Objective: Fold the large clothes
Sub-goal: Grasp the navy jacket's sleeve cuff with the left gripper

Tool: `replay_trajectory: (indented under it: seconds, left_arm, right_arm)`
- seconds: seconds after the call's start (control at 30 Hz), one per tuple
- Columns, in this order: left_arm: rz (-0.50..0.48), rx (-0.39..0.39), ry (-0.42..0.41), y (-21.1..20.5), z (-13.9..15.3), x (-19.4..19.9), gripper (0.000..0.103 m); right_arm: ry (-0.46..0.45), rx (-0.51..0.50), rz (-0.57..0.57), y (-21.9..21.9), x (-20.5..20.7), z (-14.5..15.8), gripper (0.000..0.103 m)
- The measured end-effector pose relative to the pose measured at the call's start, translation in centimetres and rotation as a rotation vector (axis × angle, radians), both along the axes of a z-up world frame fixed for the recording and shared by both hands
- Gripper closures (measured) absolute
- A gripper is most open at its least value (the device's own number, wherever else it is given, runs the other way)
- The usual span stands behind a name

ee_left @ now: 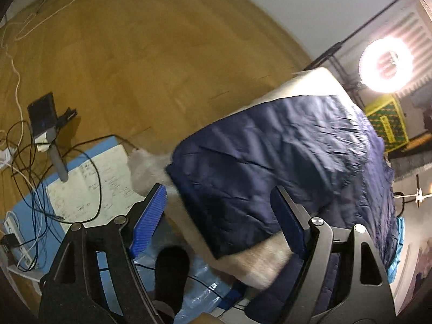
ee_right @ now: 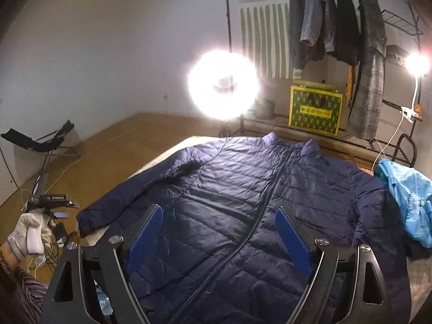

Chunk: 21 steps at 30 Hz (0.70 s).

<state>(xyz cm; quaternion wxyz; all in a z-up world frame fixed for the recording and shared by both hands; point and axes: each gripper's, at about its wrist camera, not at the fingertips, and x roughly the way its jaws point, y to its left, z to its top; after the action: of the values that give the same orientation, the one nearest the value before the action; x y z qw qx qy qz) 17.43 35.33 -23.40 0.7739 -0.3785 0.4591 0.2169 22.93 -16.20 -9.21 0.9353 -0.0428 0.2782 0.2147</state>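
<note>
A navy quilted jacket (ee_right: 243,194) lies spread flat, front up, zipper closed, on a beige-covered table (ee_right: 172,148). Its left sleeve (ee_right: 129,197) reaches toward the table's left edge. My right gripper (ee_right: 218,232) is open and empty, hovering over the jacket's lower front. My left gripper (ee_left: 218,216) is open and empty, held off the table's left side, facing the sleeve end (ee_left: 270,167) that hangs over the table edge (ee_left: 259,264). In the right wrist view the left gripper (ee_right: 58,209) shows at far left in a white-gloved hand (ee_right: 29,232).
A light blue jacket (ee_right: 407,199) lies at the table's right edge. A bright ring light (ee_right: 222,86) stands behind the table, with a yellow box (ee_right: 314,108) and hanging clothes (ee_right: 337,21). Cables, a phone on a stand (ee_left: 43,116) and a blue mat (ee_left: 89,186) lie on the floor at left.
</note>
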Motion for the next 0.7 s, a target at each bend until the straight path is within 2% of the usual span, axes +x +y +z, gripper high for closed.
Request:
replay_trajectory:
  seconds: [0.2,0.27,0.33,0.37,0.4,0.43,0.6,0.7]
  left_arm:
    - [0.079,-0.118,0.018,2.9,-3.5,0.8,0.022]
    - [0.080,-0.128,0.022,3.1,-3.9,1.4,0.038]
    - [0.067,-0.091,0.045,3.0,-3.7,1.9,0.061]
    - [0.055,-0.069,0.049,2.8,-3.4,2.3,0.069]
    - [0.041,-0.060,0.050,2.6,-3.0,2.6,0.084]
    - [0.034,-0.057,0.044,2.6,-2.6,2.8,0.091]
    - [-0.059,0.064,-0.035,0.2,1.7,4.1,0.094]
    - [-0.106,0.051,-0.125,-2.0,4.8,5.0,0.094]
  right_arm:
    - [0.035,-0.020,0.023,0.5,0.9,-1.2,0.017]
    - [0.035,-0.033,0.026,0.6,1.0,-1.5,0.017]
    - [0.041,-0.047,0.020,0.6,1.2,-1.8,0.018]
    - [0.045,-0.049,0.018,0.6,1.5,-2.0,0.019]
    - [0.054,-0.051,0.014,0.6,1.7,-2.2,0.020]
    - [0.060,-0.050,0.010,0.6,1.8,-2.3,0.020]
    - [0.086,-0.041,0.004,0.5,2.2,-2.4,0.024]
    - [0.079,-0.051,0.008,0.8,2.2,-2.3,0.027]
